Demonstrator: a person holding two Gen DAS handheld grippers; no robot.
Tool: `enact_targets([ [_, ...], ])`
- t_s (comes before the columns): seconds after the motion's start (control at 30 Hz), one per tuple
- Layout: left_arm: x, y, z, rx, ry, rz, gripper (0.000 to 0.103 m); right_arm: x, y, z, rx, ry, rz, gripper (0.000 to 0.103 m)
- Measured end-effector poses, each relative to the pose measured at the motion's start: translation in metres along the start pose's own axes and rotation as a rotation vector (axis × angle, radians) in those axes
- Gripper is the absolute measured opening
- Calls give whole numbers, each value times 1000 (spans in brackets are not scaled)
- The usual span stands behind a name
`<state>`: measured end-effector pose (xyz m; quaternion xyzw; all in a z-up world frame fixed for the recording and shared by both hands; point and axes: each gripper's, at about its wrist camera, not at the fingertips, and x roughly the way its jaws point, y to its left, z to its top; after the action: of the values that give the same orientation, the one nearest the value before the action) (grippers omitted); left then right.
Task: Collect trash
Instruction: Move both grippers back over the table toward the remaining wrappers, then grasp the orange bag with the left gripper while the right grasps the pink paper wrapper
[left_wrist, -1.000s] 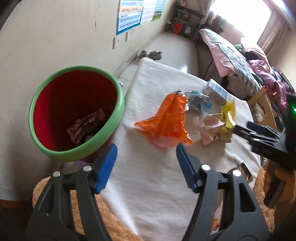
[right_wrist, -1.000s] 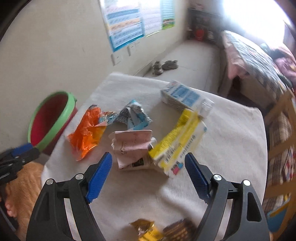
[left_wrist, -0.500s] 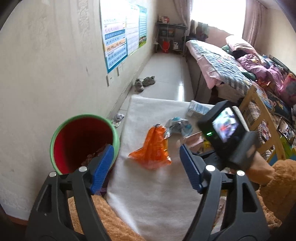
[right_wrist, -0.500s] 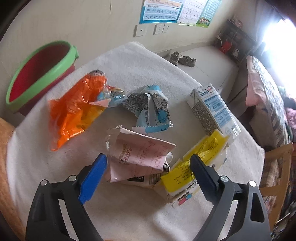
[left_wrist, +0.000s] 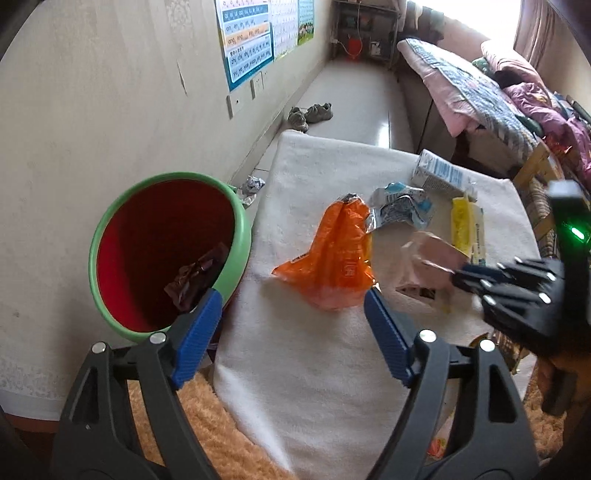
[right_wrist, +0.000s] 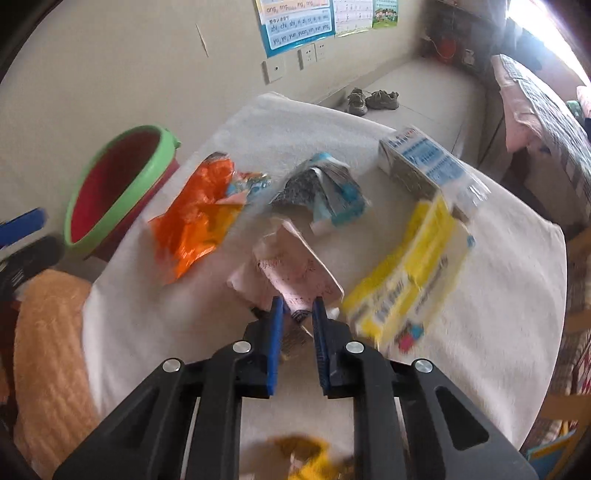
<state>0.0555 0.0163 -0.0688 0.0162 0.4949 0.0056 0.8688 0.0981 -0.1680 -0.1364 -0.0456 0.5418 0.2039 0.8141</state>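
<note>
Crumpled pale-pink paper wrapper (right_wrist: 295, 269), printed, creased, on white towelling table cover (right_wrist: 288, 122); right gripper (right_wrist: 297, 314) pinches its near edge. Left gripper (left_wrist: 291, 314) spread wide beside green-rimmed red plastic bin (left_wrist: 166, 254).

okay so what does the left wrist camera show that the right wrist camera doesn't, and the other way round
Only the left wrist view looks into the red bin, showing a dark wrapper at the bottom, plus crumpled litter on the floor.

Only the right wrist view shows the right tool shut on the pink paper, and a blurred yellow wrapper near the table edge.

Both show the orange bag, the blue-and-white carton, the yellow package and the shoes.
</note>
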Motion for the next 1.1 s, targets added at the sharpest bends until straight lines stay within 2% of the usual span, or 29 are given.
enact_targets([
  [0.27,10,-17,4,56,-2,3,77,-17,2,-32,44,30,42,18],
  [0.37,16,-18,5,42,1,-101,77,-17,4,-39,48,38,47,21],
  [0.43,28,-14,6,2,34,-161,77,-18,2,-40,55,33,50,29],
  [0.47,35,-12,7,-20,54,-170,77,-18,1,-39,56,30,50,37],
  [0.5,42,-9,8,-35,68,-169,77,-18,0,-38,57,25,46,42],
  [0.83,77,1,19,-52,110,-145,77,-14,-1,-23,35,24,48,55],
  [0.9,83,0,21,-48,118,-142,77,-8,0,-22,24,35,44,62],
  [1.1,114,-2,22,-16,173,-105,77,8,2,-21,21,68,58,63],
])
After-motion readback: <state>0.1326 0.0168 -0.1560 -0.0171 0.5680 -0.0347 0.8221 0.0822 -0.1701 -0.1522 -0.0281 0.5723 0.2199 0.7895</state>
